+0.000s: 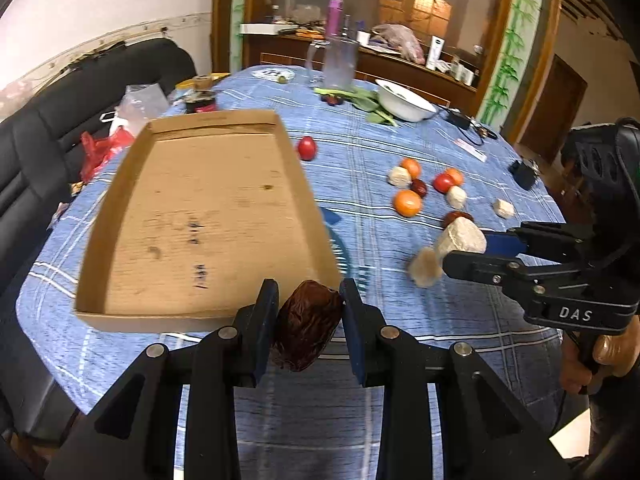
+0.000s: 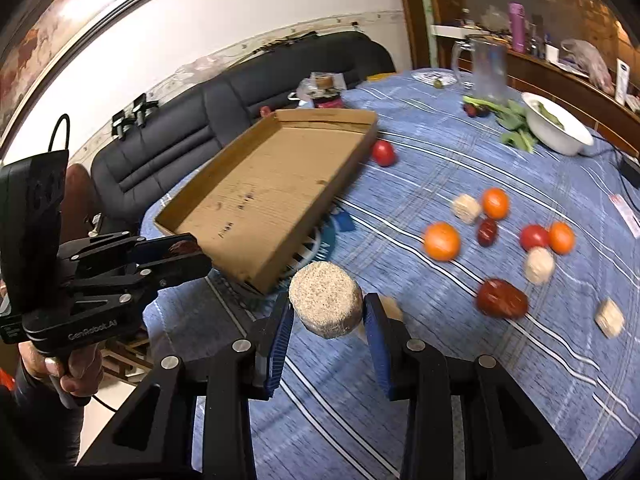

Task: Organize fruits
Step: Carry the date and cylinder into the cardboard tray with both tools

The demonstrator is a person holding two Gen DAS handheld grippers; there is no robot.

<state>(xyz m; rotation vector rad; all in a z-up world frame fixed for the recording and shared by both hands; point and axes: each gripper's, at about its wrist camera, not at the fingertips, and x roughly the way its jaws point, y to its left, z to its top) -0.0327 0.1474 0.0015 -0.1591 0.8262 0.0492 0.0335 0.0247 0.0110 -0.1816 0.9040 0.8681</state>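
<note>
My left gripper point(image 1: 309, 314) is shut on a wrinkled dark red date point(image 1: 308, 330), hovering just off the near edge of an empty cardboard tray point(image 1: 192, 216). From the right wrist view, that left gripper point(image 2: 180, 250) sits at the tray's point(image 2: 272, 192) near corner with the date point(image 2: 182, 247) between its pads. My right gripper point(image 2: 326, 320) is shut on a round beige puffed cake point(image 2: 326, 300). Seen from the left wrist, the right gripper point(image 1: 468, 246) holds that cake point(image 1: 460, 238) above the blue cloth. Oranges point(image 2: 442, 241), tomatoes point(image 2: 534, 237), dates point(image 2: 502, 298) and more cakes point(image 2: 540, 265) lie scattered to the right.
A lone tomato point(image 1: 307, 148) rests beside the tray's far right side. A white bowl point(image 1: 404, 100), green leaves point(image 1: 368, 104) and a glass jug point(image 1: 340, 60) stand at the far end. A black sofa point(image 2: 192, 128) lines the left edge. A black charger point(image 1: 522, 174) lies at right.
</note>
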